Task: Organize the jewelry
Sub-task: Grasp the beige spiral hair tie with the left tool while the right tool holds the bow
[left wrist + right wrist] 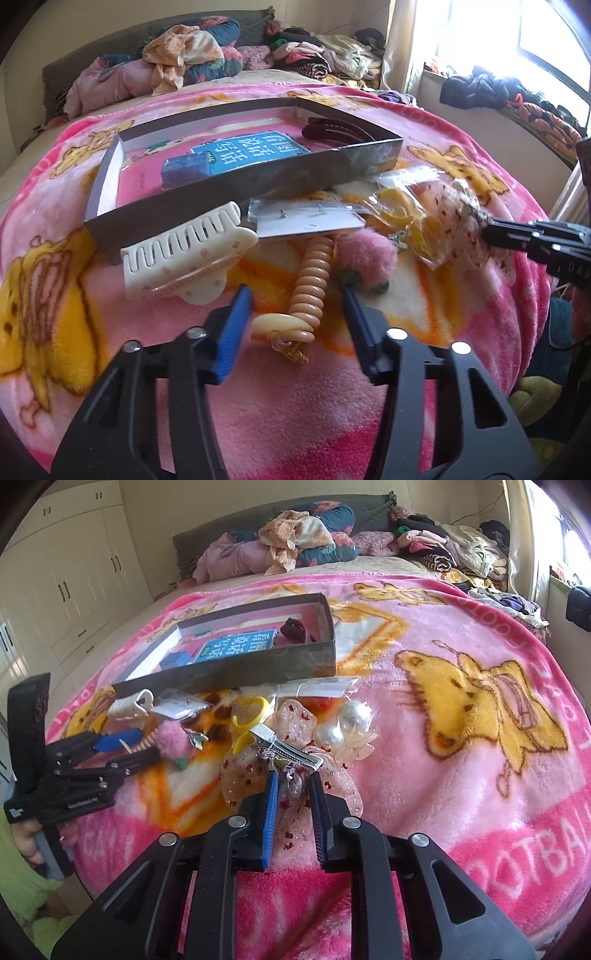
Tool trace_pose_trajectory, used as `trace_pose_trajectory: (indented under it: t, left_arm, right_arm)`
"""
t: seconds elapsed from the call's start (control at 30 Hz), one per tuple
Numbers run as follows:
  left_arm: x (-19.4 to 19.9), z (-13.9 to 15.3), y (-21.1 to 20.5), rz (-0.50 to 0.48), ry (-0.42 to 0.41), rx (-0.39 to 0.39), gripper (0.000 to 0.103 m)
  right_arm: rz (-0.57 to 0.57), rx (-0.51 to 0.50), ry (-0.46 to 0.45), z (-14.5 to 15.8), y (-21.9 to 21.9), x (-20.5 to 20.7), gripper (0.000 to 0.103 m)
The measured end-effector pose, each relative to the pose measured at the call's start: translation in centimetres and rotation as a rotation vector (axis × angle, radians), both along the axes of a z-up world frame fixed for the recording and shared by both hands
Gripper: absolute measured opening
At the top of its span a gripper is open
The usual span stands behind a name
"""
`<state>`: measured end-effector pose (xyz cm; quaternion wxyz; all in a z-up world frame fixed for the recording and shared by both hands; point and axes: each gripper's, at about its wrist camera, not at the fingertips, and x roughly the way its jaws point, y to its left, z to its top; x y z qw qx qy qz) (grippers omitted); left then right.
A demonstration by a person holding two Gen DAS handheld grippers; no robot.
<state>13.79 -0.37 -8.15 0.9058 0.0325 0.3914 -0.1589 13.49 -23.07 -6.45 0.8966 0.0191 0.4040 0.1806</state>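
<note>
A grey shallow box (pixel 258 177) lies on the pink blanket; it holds a blue-titled book (pixel 243 147) and a dark red hair clip (pixel 332 131). In front lie a cream claw clip (pixel 184 254), a peach coil hair tie (pixel 308 280), a pink pompom (pixel 365 254) and bagged yellow rings (pixel 399 210). My left gripper (pixel 297 291) is open around the coil tie. My right gripper (pixel 293 777) is narrowly open around a sheer bow with a silver clip (pixel 286 755); whether it grips the bow I cannot tell. Pearl pieces (pixel 347 723) lie beside it.
The blanket (pixel 461 757) covers a bed with heaped clothes (pixel 314 542) at the headboard. White wardrobes (pixel 62 583) stand to the left. A window sill with clothes (pixel 498 92) is at the right. The bed edge drops off close below both grippers.
</note>
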Motion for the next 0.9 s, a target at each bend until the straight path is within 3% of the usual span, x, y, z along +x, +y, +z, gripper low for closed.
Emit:
trace_pose_trajectory:
  t: [0.03, 0.13, 0.7, 0.9]
  left_arm:
    - [-0.1, 0.0, 0.0, 0.001, -0.001, 0.003, 0.027]
    - [-0.3, 0.2, 0.4, 0.001, 0.001, -0.014, 0.020]
    - [-2.2, 3.6, 1.8, 0.014, -0.063, -0.071, 0.010]
    - [-1.9, 5.0, 2.1, 0.017, -0.094, -0.087, 0.000]
  right_arm:
    - [-0.001, 0.001, -0.005, 0.1, 0.0, -0.1, 0.017]
    - [0.005, 0.009, -0.020, 0.6, 0.0, -0.3, 0.017]
    - [0.041, 0.041, -0.092, 2.4, 1.2, -1.0, 0.016]
    - [0.044, 0.036, -0.094, 2.4, 1.5, -1.1, 0.016]
